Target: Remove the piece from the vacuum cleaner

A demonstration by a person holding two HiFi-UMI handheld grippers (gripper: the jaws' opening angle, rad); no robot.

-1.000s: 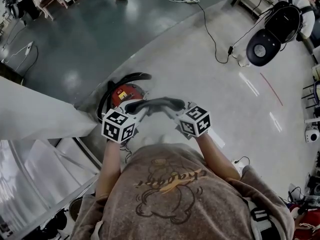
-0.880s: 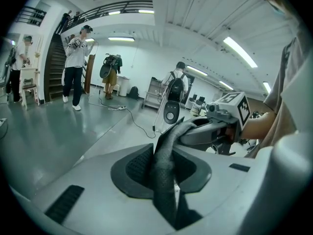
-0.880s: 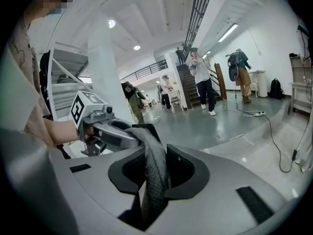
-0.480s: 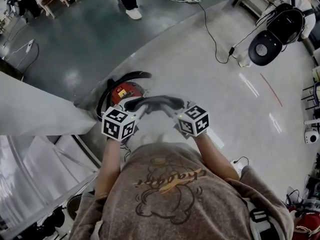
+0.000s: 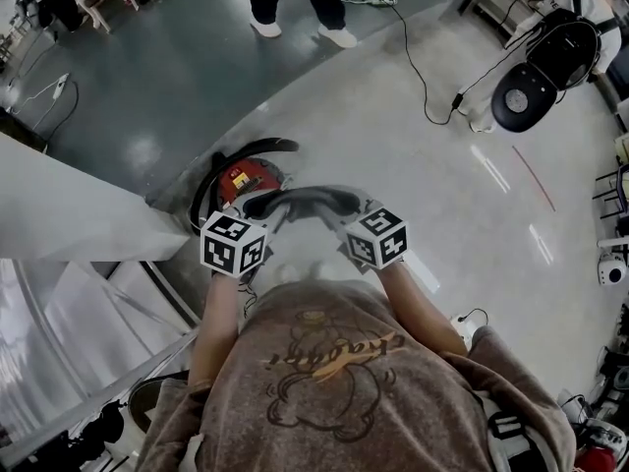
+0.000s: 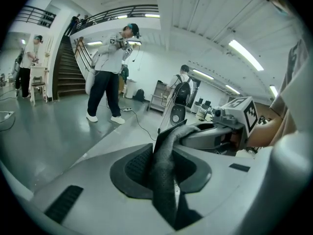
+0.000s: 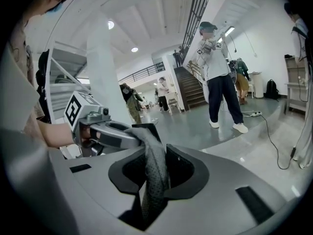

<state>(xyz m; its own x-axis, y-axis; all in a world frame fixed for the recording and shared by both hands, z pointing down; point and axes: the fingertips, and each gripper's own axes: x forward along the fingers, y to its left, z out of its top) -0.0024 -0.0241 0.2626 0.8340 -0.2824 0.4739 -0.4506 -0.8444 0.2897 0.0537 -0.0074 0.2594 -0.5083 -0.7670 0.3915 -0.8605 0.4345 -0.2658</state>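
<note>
L gripper [image 6: 164, 169]: jaws narrow, clamped on piece [image 5: 307, 201], its 9 o'clock end.
R gripper [image 7: 154, 173]: jaws narrow, clamped on 3 o'clock end.
Piece: dark grey, spans between both grippers.
Vac [image 5: 248, 179]: red, on floor [image 5: 393, 136], 10 o'clock of piece.

The dark grey, finely dimpled strip [image 5: 305, 202] shows an even pebbled pattern along its length. The left gripper [image 5: 267, 214] and the right gripper [image 5: 342, 219] are matte mid-grey with black insets, and each carries a white cube printed with black square markers. The round red vacuum cleaner body [image 5: 248, 180] bears a small yellow patch, possibly a label, and is ringed by a curved black hose [image 5: 236, 155]. The glossy dark teal floor area [image 5: 147, 77] meets a pale grey floor area [image 5: 393, 146], which is crossed by 1 thin red line [image 5: 534, 177] and a thin black cable [image 5: 413, 57]. The heathered brown T-shirt [image 5: 334, 382] has a dark brown bear outline with orange lettering.
</note>
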